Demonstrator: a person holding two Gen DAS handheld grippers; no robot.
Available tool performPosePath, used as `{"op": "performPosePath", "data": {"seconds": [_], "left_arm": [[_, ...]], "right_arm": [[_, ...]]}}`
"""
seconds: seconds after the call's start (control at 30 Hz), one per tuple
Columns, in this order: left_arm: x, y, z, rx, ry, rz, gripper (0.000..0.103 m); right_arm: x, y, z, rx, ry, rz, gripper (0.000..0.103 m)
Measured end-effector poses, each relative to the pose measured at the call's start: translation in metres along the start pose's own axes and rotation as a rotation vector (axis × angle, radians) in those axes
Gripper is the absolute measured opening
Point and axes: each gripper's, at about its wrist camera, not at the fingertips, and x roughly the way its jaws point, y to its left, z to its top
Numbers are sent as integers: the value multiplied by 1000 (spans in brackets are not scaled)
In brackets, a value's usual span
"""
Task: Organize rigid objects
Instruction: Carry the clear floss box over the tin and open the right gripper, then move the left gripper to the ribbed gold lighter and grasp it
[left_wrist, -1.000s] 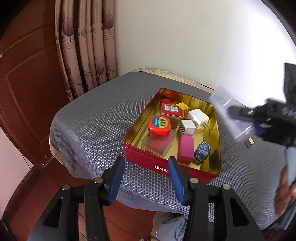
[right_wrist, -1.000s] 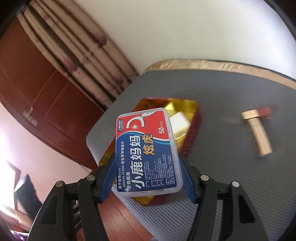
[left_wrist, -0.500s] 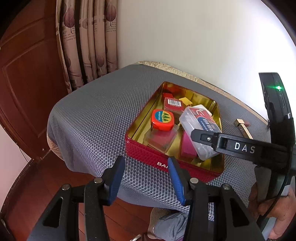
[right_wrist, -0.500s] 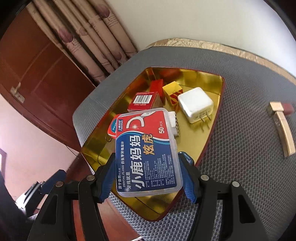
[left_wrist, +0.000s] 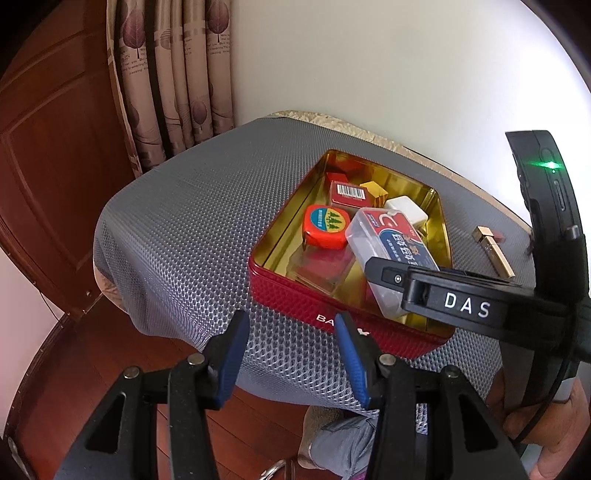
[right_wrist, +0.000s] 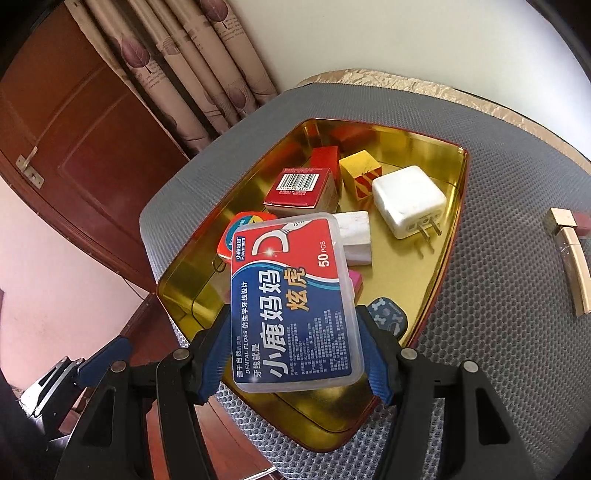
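1. Table w/ grey mesh cover: bears the tin; a gold lipstick tube lies on the cover just outside the tin's right wall, not yet packed. Prob the next pick, so don't knock it on the way out.
2. Red tin w/ gold interior: open, near full. Landing spot has to be chosen, not assumed. Bare gold floor shows along the tin's right wall, beside the charger.
3. Dental floss box: task's thing, clamped flat-side-up btwn the blue pads of the right gripper, held over the tin's near half, apart from the contents as far as I can tell. Judgement: lower level, release only once its underside rests on sth; a drop from height would rattle the tin.
4. Left gripper: jaws apart, holding nothing, hovers off the tin's near wall. Could steady the tin if it slides.
5. White charger: prongs point toward the tin's near end; keep the box off them.
6. Orange tape measure, barcode box, pink block under the floss box: uneven bed, so box may tilt if set there.
7. Blue bone-print item: at the tin's near-right corner, just beside the right pad. Opening wide could nudge it; open only enough.
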Motion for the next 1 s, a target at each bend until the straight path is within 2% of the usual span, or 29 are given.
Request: {"op": "performPosePath", "data": {"seconds": [0.3, 0.5, 0.63, 0.7, 0.8, 0.9, 1.0], "left_arm": [[3, -2, -2, 13, 14, 6, 49], [4, -2, -3, 22, 21, 13, 49], [5, -3, -3, 26, 23, 17, 49], [6, -3, -3, 30, 28, 19, 49], [6, -4, -4, 38, 27, 25, 49], [6, -5, -4, 50, 27, 33, 49], [7, -7, -5, 61, 28, 42, 49]], "right_arm": [[0, 4, -2, -2, 0, -6, 61], [-8, 1, -3, 22, -19, 17, 67], [-29, -7, -4, 57, -86, 40, 68], [-43, -18, -6, 85, -129, 40, 73], [-62, -44, -13, 126, -180, 1, 75], [-77, -80, -27, 175, -205, -103, 75], [-92, -127, -52, 234, -205, -247, 75]]}}
